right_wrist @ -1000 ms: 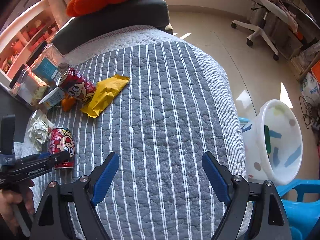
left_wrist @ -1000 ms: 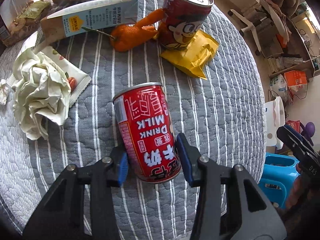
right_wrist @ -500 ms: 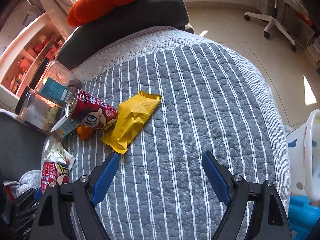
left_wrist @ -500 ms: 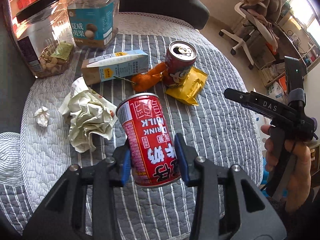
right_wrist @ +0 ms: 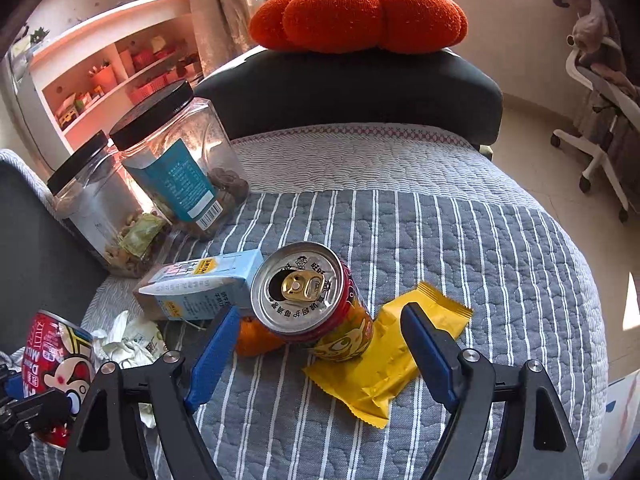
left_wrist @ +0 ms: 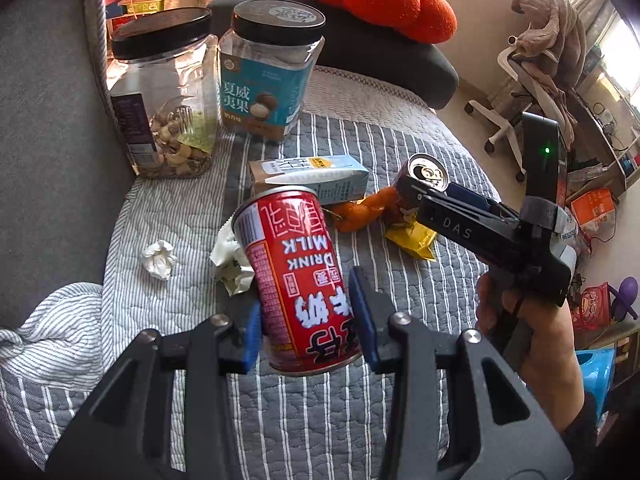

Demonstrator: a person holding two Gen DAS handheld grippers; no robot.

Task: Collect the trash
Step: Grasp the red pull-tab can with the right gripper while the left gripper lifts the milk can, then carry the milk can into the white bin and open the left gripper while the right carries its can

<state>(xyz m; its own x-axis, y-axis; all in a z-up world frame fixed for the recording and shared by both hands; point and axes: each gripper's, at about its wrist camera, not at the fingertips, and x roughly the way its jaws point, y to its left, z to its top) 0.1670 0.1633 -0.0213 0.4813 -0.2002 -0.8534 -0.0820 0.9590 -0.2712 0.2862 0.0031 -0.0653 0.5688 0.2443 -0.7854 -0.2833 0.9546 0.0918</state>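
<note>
A: Red milk can (left_wrist: 298,280), where is it?
B: It is in the left claw (left_wrist: 308,320); the blue pads press both its sides, above the striped quilt (left_wrist: 320,420).
A: And the right claw (right_wrist: 316,356)?
B: It is wide open and holds nothing. Between its fingers stands the opened can (right_wrist: 316,300), on a yellow wrapper (right_wrist: 384,364). Behind are an orange peel (right_wrist: 256,338), a milk carton (right_wrist: 200,290) and two jars (right_wrist: 160,184).

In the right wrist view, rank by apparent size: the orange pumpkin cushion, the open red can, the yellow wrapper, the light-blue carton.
1. Orange pumpkin-shaped cushion, largest though farthest.
2-3. Flat yellow snack wrapper and open-topped red drink can: too alike to rank; the can's nearness and tilt inflate it.
4. Light-blue drink carton, slightly smaller, partly hidden.
</note>
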